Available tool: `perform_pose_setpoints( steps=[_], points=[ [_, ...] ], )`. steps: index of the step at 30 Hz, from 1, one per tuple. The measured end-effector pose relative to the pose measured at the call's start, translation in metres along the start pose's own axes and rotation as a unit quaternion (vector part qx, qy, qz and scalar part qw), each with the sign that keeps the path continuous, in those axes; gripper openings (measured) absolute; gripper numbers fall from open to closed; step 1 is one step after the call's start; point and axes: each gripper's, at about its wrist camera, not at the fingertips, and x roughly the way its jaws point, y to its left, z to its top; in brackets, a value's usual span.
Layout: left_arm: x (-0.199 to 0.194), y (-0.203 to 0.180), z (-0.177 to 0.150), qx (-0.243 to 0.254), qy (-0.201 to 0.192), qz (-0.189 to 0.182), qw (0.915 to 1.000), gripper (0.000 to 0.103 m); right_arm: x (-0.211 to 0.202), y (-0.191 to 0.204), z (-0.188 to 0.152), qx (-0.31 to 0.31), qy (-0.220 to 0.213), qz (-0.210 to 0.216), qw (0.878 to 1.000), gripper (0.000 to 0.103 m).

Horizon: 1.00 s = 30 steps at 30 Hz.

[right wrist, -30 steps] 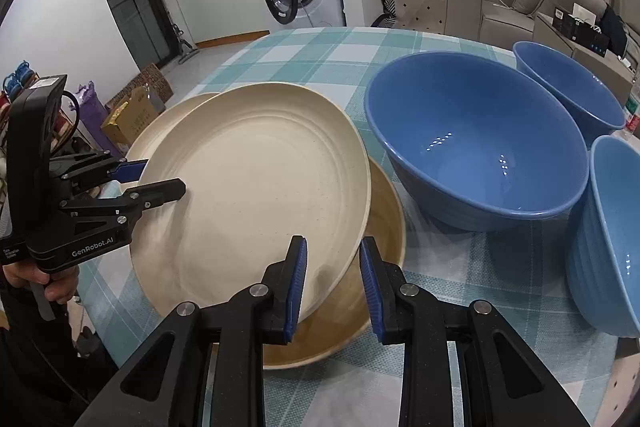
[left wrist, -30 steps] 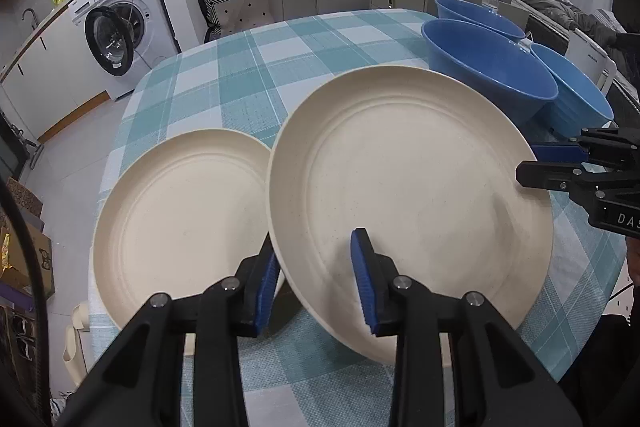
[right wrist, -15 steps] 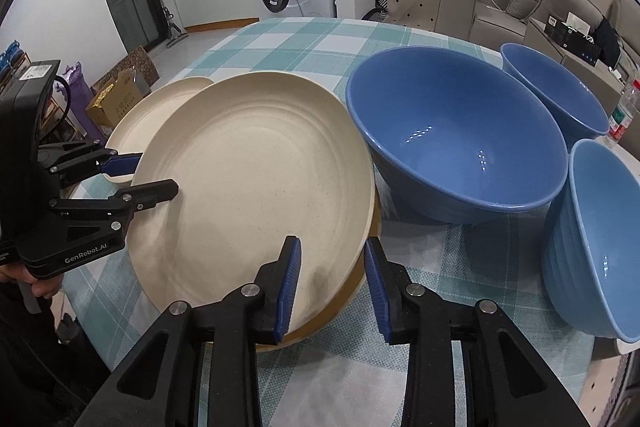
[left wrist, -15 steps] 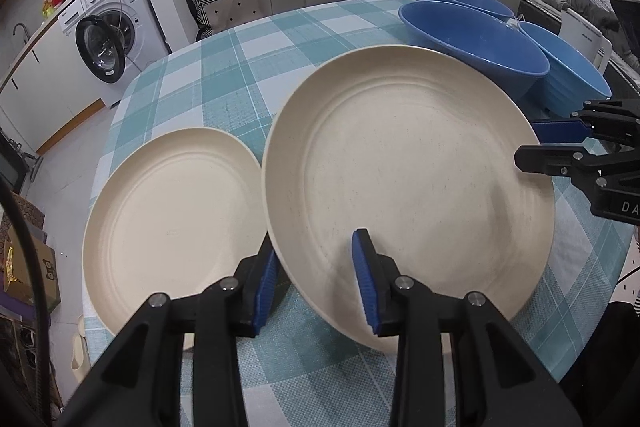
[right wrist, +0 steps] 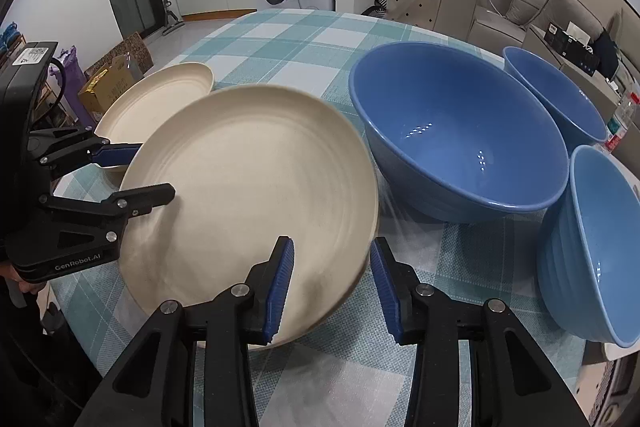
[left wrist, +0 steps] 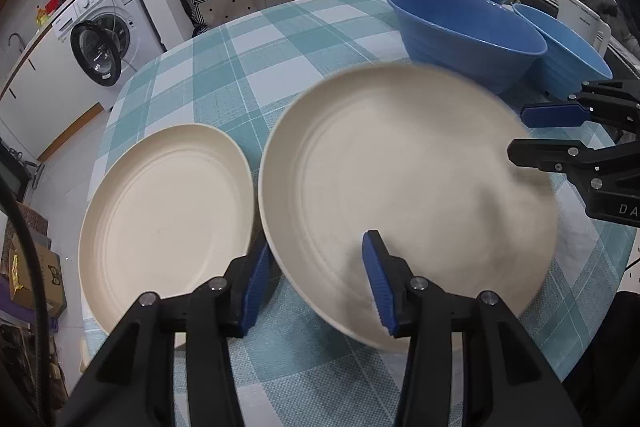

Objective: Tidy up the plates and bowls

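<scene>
Opening since a second ago, both hand-held grippers, left point(left wrist: 316, 281) and right point(right wrist: 332, 285), release the blurred cream plate point(right wrist: 248, 187).

— What carries everything?
— A round table point(left wrist: 280, 39) under a teal-and-white checked cloth point(right wrist: 280, 43)
— And on it?
— Two cream plates: a big plate point(left wrist: 400, 179), blurred, just beside a second plate point(left wrist: 160, 203) near the edge. Three blue bowls: a wide bowl point(right wrist: 460, 131) and two deeper bowls point(right wrist: 560, 95) point(right wrist: 592, 239) close by
</scene>
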Motion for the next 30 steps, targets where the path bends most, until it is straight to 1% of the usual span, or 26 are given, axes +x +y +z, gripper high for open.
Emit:
perform_pose_setpoints(
  steps=[3,4,9,10,11,12,13,14,16,17,19,21,22,24,26,28,30],
  points=[
    [0.0,-0.003,-0.001,0.005,0.0,0.001,1.0,0.051,-0.004,0.002,0.001,-0.004,-0.009,0.012,1.0,0.043],
    [0.001,-0.003,-0.001,0.006,0.002,0.001,1.0,0.051,-0.003,0.002,0.001,-0.005,-0.009,0.012,1.0,0.046],
    [0.003,-0.001,-0.001,0.006,0.009,0.002,0.9999,0.054,0.0,-0.001,0.002,0.002,-0.007,0.008,1.0,0.051],
    [0.002,0.0,0.0,0.004,0.008,0.0,1.0,0.055,-0.001,-0.001,0.002,0.003,-0.008,0.009,1.0,0.055],
    [0.002,0.001,0.0,0.003,0.008,-0.001,1.0,0.056,-0.002,-0.002,0.002,0.004,-0.01,0.011,1.0,0.064],
    [0.001,0.002,0.0,0.0,0.008,-0.002,1.0,0.057,-0.003,-0.003,0.002,0.006,-0.012,0.014,1.0,0.069],
    [0.001,0.004,0.001,-0.004,0.007,-0.003,1.0,0.062,-0.004,-0.003,0.002,0.008,-0.015,0.016,1.0,0.078],
    [0.0,0.007,0.001,-0.008,0.007,-0.004,0.9999,0.07,-0.005,-0.004,0.002,0.009,-0.017,0.018,1.0,0.083],
    [-0.004,0.012,0.002,-0.018,0.0,-0.006,0.9998,0.084,-0.007,-0.003,0.003,0.01,-0.02,0.017,1.0,0.084],
    [-0.006,0.014,0.003,-0.023,-0.005,-0.009,0.9997,0.087,-0.008,-0.003,0.003,0.01,-0.021,0.016,1.0,0.086],
    [-0.012,0.022,0.004,-0.038,-0.013,-0.02,0.999,0.088,-0.009,-0.003,0.003,0.012,-0.023,0.017,1.0,0.088],
    [-0.015,0.029,0.005,-0.054,-0.022,-0.027,0.998,0.095,-0.011,-0.003,0.005,0.015,-0.029,0.02,0.999,0.089],
    [-0.018,0.032,0.006,-0.062,-0.028,-0.027,0.9973,0.102,-0.012,-0.003,0.005,0.015,-0.032,0.02,0.999,0.091],
    [-0.024,0.04,0.007,-0.08,-0.043,-0.027,0.9955,0.103,-0.017,-0.003,0.005,0.016,-0.044,0.026,0.999,0.094],
    [-0.029,0.045,0.008,-0.096,-0.051,-0.039,0.9933,0.103,-0.024,-0.003,0.006,0.02,-0.057,0.038,0.997,0.098],
    [-0.034,0.048,0.009,-0.105,-0.059,-0.046,0.9917,0.103,-0.03,-0.003,0.008,0.023,-0.068,0.045,0.996,0.098],
    [-0.04,0.051,0.009,-0.11,-0.067,-0.044,0.9907,0.103,-0.036,-0.003,0.009,0.026,-0.078,0.047,0.996,0.099]
  ],
)
